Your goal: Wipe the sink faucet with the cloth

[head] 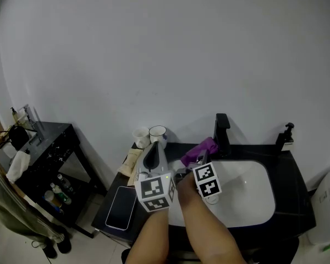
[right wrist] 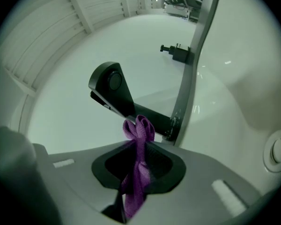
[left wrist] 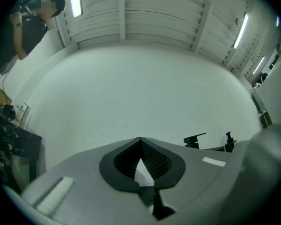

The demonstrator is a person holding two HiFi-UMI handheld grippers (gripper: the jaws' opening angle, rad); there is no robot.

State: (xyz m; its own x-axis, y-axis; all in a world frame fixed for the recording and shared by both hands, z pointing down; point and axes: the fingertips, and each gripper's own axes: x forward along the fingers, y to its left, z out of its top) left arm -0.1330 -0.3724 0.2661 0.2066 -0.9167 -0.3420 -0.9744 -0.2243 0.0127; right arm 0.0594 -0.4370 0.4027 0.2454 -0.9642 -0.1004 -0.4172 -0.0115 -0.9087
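Observation:
The black faucet (head: 222,133) stands at the back rim of the white sink (head: 253,202). My right gripper (head: 190,159) is shut on a purple cloth (head: 201,149), which bunches up just left of the faucet's base. In the right gripper view the cloth (right wrist: 138,134) sticks out past the jaws, a short way in front of the faucet (right wrist: 111,89), not touching it. My left gripper (head: 154,147) is over the counter left of the sink, pointing at the wall. Its jaws are shut with nothing in them, and its view shows the faucet (left wrist: 195,139) far off to the right.
A black soap dispenser (head: 285,138) stands at the counter's back right. Two white cups (head: 149,135) sit at the back left, and a phone (head: 121,207) lies on the counter's left end. A black side table (head: 44,147) is further left. A person (left wrist: 33,18) stands in the distance.

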